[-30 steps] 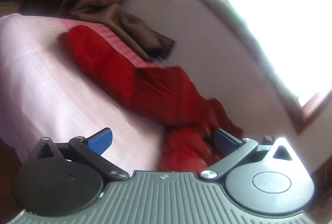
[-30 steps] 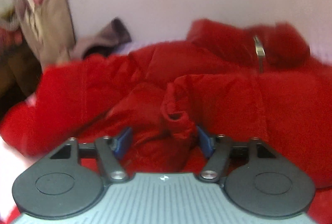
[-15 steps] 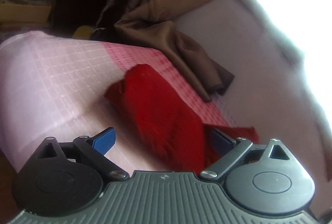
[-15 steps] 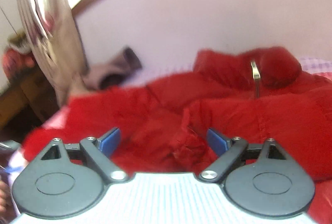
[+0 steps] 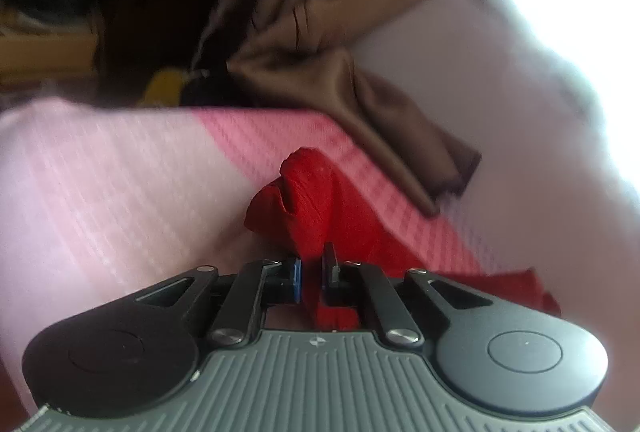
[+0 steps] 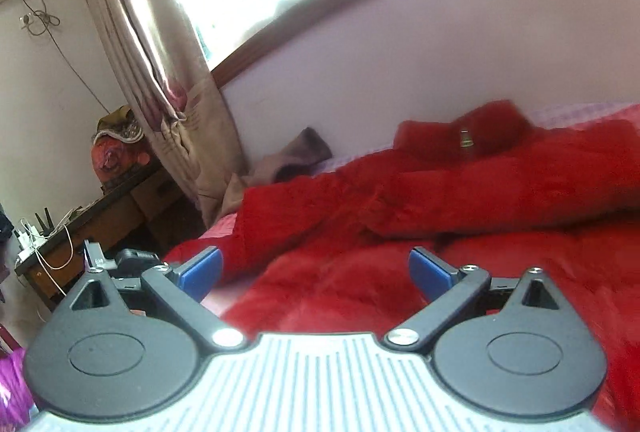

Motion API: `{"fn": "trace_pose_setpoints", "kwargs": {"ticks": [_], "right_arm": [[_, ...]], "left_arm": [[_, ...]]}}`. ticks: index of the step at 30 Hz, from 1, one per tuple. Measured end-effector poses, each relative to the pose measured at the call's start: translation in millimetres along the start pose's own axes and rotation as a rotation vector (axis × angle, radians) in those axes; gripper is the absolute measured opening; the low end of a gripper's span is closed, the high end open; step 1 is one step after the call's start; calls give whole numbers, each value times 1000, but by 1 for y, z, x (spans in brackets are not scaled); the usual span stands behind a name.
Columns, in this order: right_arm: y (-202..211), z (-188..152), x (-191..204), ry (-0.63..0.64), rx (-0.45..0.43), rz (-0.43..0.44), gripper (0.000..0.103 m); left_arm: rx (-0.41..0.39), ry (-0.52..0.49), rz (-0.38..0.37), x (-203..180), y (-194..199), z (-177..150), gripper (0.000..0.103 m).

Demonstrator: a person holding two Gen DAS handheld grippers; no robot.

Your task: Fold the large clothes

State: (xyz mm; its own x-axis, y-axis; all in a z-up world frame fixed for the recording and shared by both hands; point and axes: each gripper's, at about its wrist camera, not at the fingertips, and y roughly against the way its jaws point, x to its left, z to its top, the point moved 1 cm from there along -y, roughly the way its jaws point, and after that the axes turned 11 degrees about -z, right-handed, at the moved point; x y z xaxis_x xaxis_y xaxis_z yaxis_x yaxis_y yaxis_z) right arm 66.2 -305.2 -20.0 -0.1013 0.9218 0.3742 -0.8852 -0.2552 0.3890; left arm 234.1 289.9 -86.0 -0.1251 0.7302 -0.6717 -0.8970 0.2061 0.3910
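Left hand-held gripper: clamped on red garment fold above pink bed sheet. Right hand-held gripper: spread apart over garment on bed. Beyond: brown curtain, wall. Far garment edge blurred.

Left gripper: fingers drawn close together, pinching a fold of red cloth between the blue pads.
Red garment: bunched end rises just ahead of the fingers; the rest trails off to the right along the bed and behind the gripper body.
Bed: covered by a pink checked sheet, paler on the left, deeper pink in a band toward the wall.
Brown curtain: hangs from the top, its lower end lying on the far edge of the bed, near the garment, not touching it.
Wall: pale, right side, washed out by strong light above.
Background left: dark, blurred; a yellow object cannot be identified.
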Motion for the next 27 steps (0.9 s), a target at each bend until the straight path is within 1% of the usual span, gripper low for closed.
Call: {"fn": "trace_pose_setpoints", "kwargs": {"ticks": [3, 6, 10, 13, 17, 20, 23, 27], "right_arm": [[25, -5, -12, 12, -31, -43, 100], [39, -6, -27, 17, -60, -95, 100], [46, -5, -50, -71, -71, -94, 100], [53, -7, -60, -86, -81, -94, 100], [66, -9, -76, -122, -109, -95, 100], [73, -9, -91, -171, -125, -86, 100], [79, -9, -103, -190, -136, -93, 100], [86, -11, -116, -200, -151, -92, 100]], "left_arm": [[-68, -21, -16, -25, 16, 6, 7], [-109, -69, -57, -67, 31, 10, 7], [-148, -172, -140, -138, 50, 7, 7], [-154, -252, -210, -197, 59, -1, 7], [-122, -332, -314, -273, 60, -24, 7], [-74, -373, -378, -323, 49, -49, 7], [-8, -401, -426, -363, 31, -80, 7], [72, -458, -464, -404, 0, -130, 7]]}}
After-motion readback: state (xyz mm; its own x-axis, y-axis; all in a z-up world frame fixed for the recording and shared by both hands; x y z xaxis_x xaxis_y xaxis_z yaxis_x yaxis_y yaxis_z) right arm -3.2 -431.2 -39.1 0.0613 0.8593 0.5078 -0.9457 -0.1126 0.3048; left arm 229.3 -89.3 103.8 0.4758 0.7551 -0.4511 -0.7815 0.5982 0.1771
